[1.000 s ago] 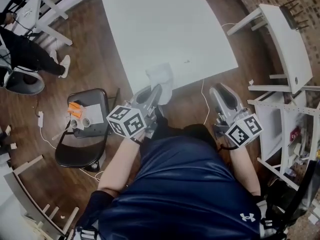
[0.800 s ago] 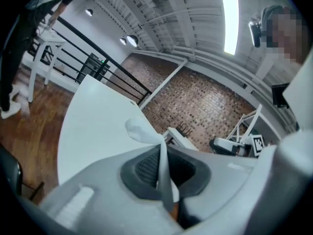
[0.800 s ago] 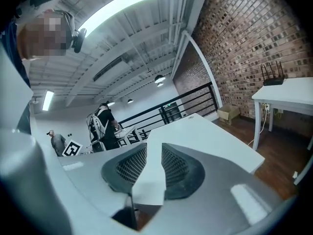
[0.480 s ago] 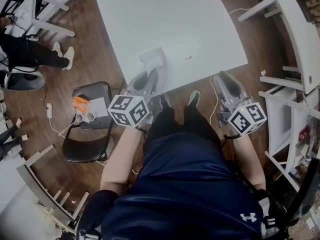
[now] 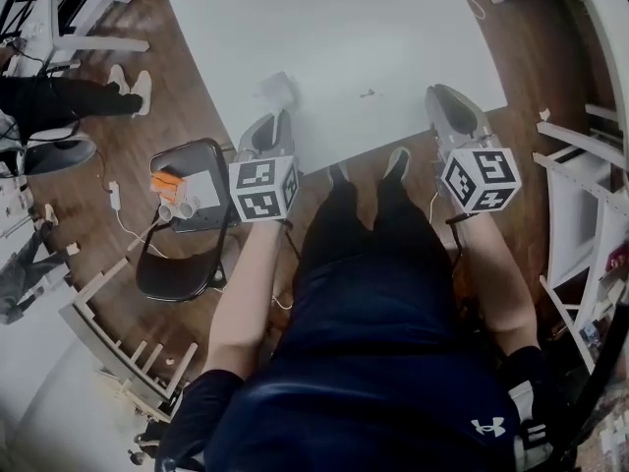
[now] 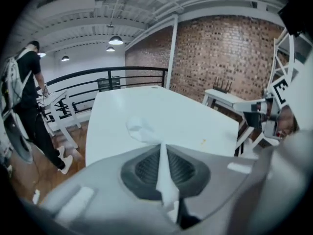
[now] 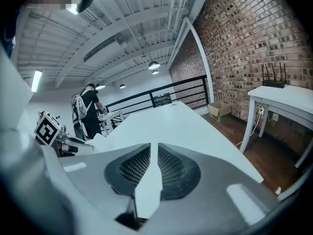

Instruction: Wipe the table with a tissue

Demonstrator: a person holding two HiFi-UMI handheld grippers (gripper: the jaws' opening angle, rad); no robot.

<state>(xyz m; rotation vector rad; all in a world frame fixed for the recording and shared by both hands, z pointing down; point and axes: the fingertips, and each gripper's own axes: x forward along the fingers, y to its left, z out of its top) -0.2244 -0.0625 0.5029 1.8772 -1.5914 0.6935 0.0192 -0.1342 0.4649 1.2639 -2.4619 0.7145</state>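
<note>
Left tool [image 6: 161, 151] pinches the tissue [image 5: 276, 92] at the bench's [image 5: 373, 28] near edge, centre-left in the head view. Right tool [image 7: 152, 151] is closing on nothing. Wiping apparently not started; the whole bench is left.

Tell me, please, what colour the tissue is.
White tissue, clearest in the left gripper view.

The left gripper [image 6: 160, 153] had its jaws pressed together on a white tissue [image 6: 142, 129], whose crumpled end stuck out ahead over a white table [image 6: 195, 119], with a person [image 6: 27, 97] in black standing at the left and a brick wall [image 6: 220, 58] behind.
</note>
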